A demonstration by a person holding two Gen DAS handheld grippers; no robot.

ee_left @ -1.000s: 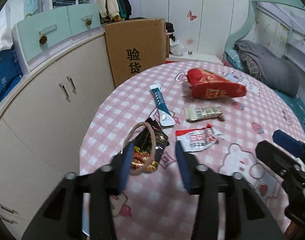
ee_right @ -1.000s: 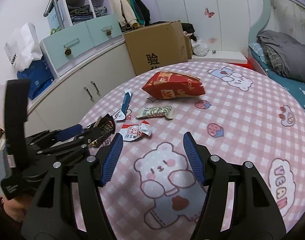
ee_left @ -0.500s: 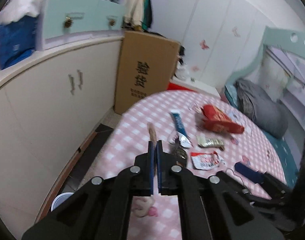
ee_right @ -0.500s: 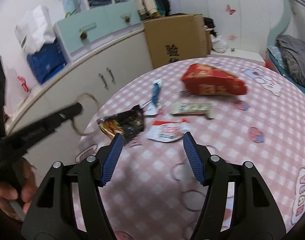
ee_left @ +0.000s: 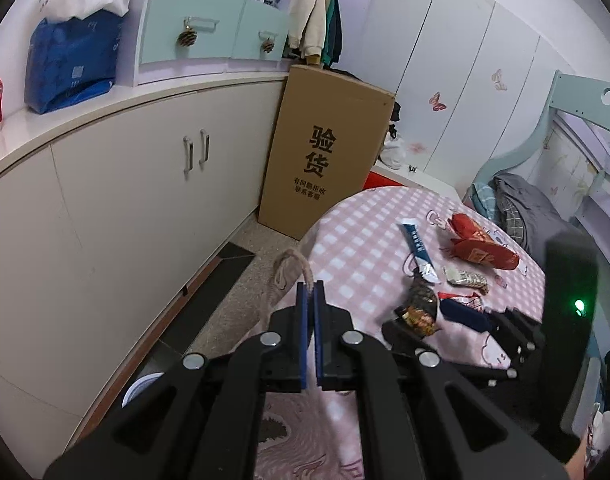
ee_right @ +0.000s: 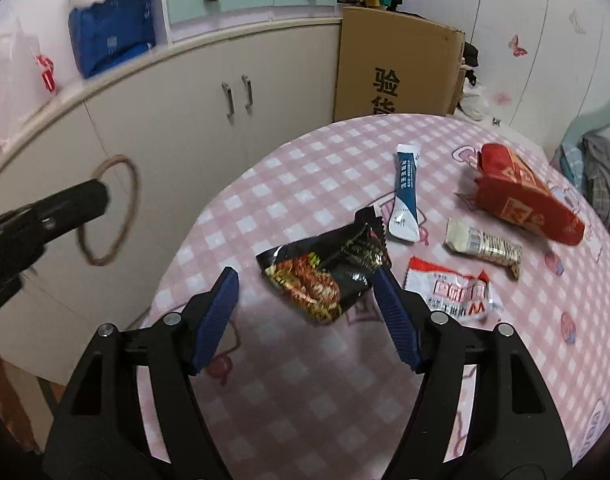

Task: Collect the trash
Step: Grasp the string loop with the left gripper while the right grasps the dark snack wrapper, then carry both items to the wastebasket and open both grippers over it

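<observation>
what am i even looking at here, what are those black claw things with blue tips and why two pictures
Those are two hand-held grippers; a person carries one in each hand, each with a camera looking along its fingers, so there is one picture per gripper. The left gripper is shut on a loop of twine, held out beside the table. The right gripper is open over a black noodle wrapper. On the pink checked tablecloth also lie a blue sachet, a red snack bag, a white-and-red wrapper and a pale wrapper.

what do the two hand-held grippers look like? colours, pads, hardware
Both match: the left hand-held gripper and the right hand-held gripper have matte black angular linkage arms with triangular cut-outs, silver pivot screws, and blue ribbed finger pads. A green light glows on the right unit's black body.
</observation>
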